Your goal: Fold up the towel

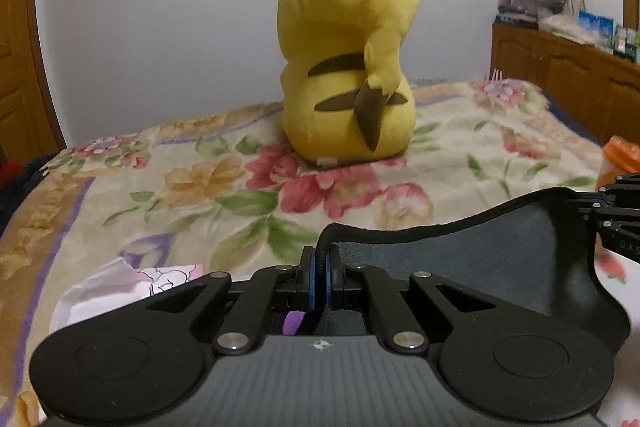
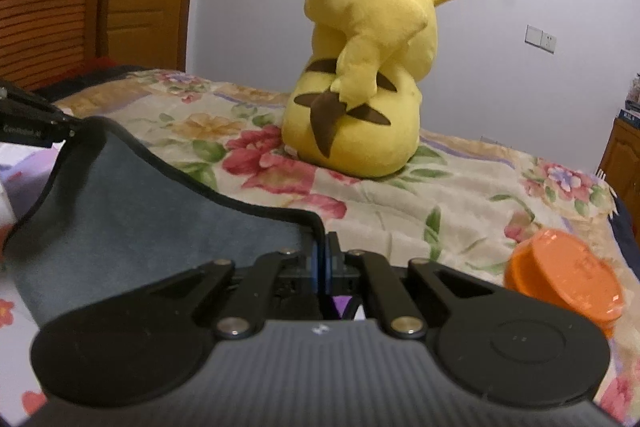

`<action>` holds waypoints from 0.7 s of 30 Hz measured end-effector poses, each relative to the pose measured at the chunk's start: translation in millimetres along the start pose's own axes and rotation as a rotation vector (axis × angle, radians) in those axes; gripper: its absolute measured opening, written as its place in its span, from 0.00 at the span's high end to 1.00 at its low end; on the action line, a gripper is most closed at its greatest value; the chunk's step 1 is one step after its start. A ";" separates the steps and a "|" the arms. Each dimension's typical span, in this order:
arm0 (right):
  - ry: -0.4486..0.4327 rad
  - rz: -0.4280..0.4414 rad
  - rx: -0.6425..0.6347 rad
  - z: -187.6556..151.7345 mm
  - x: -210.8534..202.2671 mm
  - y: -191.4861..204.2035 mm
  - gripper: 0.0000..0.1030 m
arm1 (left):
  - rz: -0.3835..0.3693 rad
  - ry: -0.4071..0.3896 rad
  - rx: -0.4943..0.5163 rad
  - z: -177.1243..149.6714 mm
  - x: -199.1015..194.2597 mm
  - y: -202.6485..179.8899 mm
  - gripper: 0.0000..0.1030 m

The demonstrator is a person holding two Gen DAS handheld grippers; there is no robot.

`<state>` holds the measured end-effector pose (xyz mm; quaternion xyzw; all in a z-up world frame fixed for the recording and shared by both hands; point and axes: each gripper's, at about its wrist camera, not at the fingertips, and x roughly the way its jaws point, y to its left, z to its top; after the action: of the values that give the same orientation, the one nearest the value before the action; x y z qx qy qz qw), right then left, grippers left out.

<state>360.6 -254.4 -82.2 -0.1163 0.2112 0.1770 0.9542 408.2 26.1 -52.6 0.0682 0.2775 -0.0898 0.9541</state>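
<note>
We have the towel (image 1: 500,251) lifted off the bed (image 1: 120,195), held by one edge between our two grippers. The left gripper (image 1: 320,271) has its jaws pinched tight on one corner, the black hem running up between the blue pads. The right gripper (image 2: 323,263) grips the other corner the same way, jaws closed on the cloth. In each view the towel's top edge sags in a shallow curve toward the opposite gripper, so the edge is not pulled taut, and the grey body hangs below it; we cannot see its lower edge.

We judge this to be the start of a fold: the held edge is up and the rest is hanging, ready to be carried over. The next move calls for both grippers to travel together, at the same height and spacing, forward over the blanket, so the hanging part lays down flat and the held edge can be brought to meet the far one. Drawing the grippers slightly apart first would take out the sag.

The plush (image 1: 344,67) sits upright on the bed straight ahead, well apart from the towel, and an orange lid (image 2: 568,279) lies near the right gripper; both limit how far forward and rightward we can lay the cloth.
</note>
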 end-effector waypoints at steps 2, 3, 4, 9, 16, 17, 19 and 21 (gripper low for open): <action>0.015 -0.001 -0.003 -3.9 7.5 0.5 0.96 | 0.006 0.011 0.001 -3.2 7.6 1.4 0.92; 0.024 -0.004 -0.005 -6.8 11.6 0.6 0.96 | 0.008 0.020 -0.003 -5.4 12.5 2.9 0.92; 0.031 -0.004 -0.006 -8.7 15.3 1.1 0.96 | 0.009 0.027 -0.010 -7.4 16.4 4.4 0.92; 0.051 -0.002 0.021 -19.0 27.1 -1.1 0.96 | 0.021 0.068 -0.020 -17.5 35.3 7.2 0.92; 0.092 0.012 0.063 -28.4 41.2 -5.5 0.95 | 0.011 0.083 -0.009 -24.8 45.4 1.3 0.86; 0.093 0.014 0.065 -28.7 41.7 -5.5 0.95 | 0.007 0.083 -0.011 -25.2 46.0 1.1 0.77; 0.093 0.013 0.065 -28.9 42.0 -5.8 0.95 | 0.004 0.081 -0.017 -26.5 45.5 0.2 0.61; 0.094 0.010 0.067 -29.1 41.2 -5.5 0.91 | 0.001 0.074 -0.013 -26.9 43.1 -1.7 0.52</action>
<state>387.2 -256.1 -125.4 -0.0913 0.2621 0.1687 0.9458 429.7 23.5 -98.6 0.0652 0.3132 -0.0850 0.9436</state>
